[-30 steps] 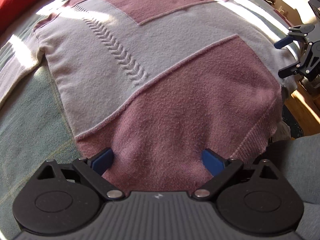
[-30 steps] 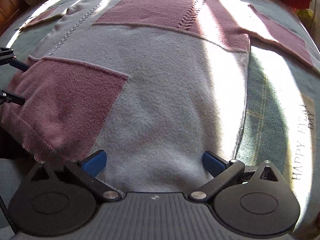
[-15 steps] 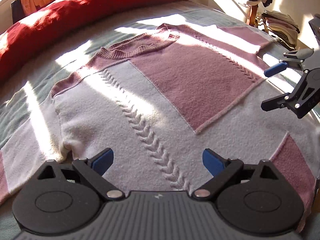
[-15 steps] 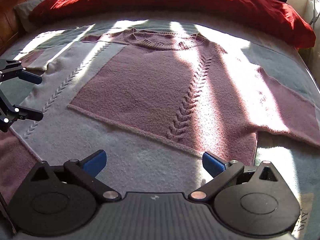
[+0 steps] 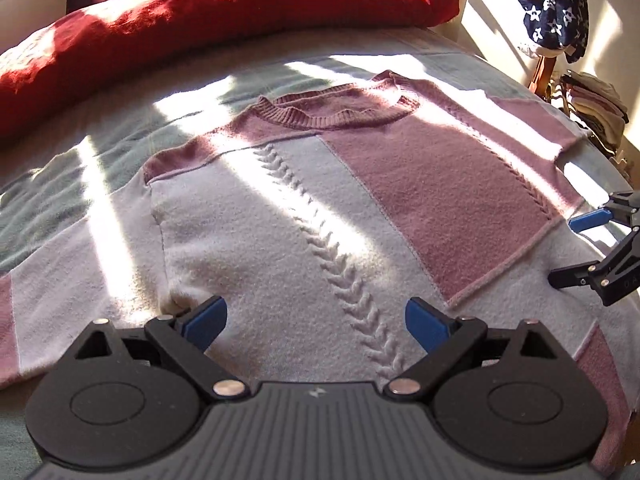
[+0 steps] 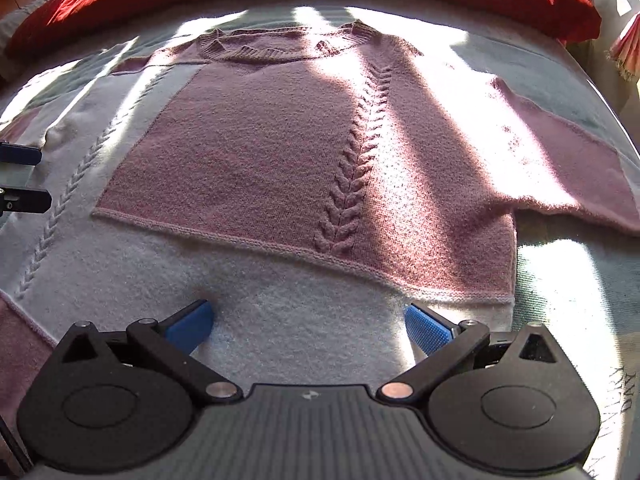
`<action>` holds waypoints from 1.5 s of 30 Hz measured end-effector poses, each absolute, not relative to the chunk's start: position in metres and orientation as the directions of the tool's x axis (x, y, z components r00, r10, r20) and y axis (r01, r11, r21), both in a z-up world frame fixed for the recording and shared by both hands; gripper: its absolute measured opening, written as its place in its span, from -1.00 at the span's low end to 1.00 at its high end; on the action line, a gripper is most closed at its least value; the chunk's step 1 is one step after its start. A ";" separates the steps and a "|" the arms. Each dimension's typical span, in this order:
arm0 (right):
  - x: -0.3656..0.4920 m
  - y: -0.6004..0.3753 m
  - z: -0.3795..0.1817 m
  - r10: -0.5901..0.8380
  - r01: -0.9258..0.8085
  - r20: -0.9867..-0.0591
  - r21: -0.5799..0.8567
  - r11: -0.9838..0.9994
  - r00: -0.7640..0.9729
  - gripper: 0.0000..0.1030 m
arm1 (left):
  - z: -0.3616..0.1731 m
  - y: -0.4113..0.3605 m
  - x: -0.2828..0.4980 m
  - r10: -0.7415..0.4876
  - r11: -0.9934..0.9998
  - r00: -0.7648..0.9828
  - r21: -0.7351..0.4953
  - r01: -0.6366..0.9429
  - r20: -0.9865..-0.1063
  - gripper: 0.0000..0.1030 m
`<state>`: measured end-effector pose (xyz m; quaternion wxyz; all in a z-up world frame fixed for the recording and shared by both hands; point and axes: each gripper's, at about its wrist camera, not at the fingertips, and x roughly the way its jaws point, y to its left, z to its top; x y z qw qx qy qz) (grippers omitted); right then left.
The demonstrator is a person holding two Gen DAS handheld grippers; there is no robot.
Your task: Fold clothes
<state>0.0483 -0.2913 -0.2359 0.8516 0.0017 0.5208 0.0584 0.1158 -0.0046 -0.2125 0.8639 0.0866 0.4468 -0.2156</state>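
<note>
**Sweater flat on the bed, both grippers released above it**

The pink-and-white sweater (image 5: 320,216) lay spread flat, front up, on the pale green bedcover (image 5: 120,120), collar away from both cameras and toward the long red pillow (image 5: 200,12) at the head of the bed. Sun stripes ran across the knit.

The left gripper (image 5: 316,320) was over the white lower panel, its jaws spread wide and released, nothing between them. One blue pad (image 5: 204,318) sat just beside the left armpit crease, and the cable-stitch braid (image 5: 320,240) ran up from between the jaws toward the collar (image 5: 340,114). Whether the pads actually touched the wool could not be told.

The right gripper (image 6: 308,324) was likewise released, jaws wide apart over the white band below the pink chest block (image 6: 260,152). Straight ahead of those jaws lay the pink panel's seam, and the second braid (image 6: 352,168) rose just right of centre. The right sleeve (image 6: 560,160) stretched out well to the right of the jaws, flat on the cover. Printed lettering (image 6: 624,392) showed on the bedcover at the far right.

Each gripper showed at the edge of the other's view, also with fingers apart. Beyond the bed's corner, a folded stack of clothes (image 5: 596,104) sat below a navy star-print cloth (image 5: 552,4).
</note>
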 end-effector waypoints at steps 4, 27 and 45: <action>0.048 -0.290 -0.236 0.081 -0.079 -0.889 0.050 0.996 0.451 1.00 | -0.221 -0.002 0.145 -0.282 0.912 0.537 -0.049 0.406 -0.795 0.86; 0.075 -0.231 -0.196 0.227 -0.280 -0.847 0.097 0.955 0.480 1.00 | -0.220 0.090 0.127 -0.117 0.990 0.506 -0.060 0.128 -0.854 0.86; 0.099 -0.173 -0.201 0.210 -0.247 -0.869 0.105 0.963 0.448 1.00 | -0.213 0.167 0.141 -0.115 0.993 0.589 -0.100 0.058 -0.800 0.86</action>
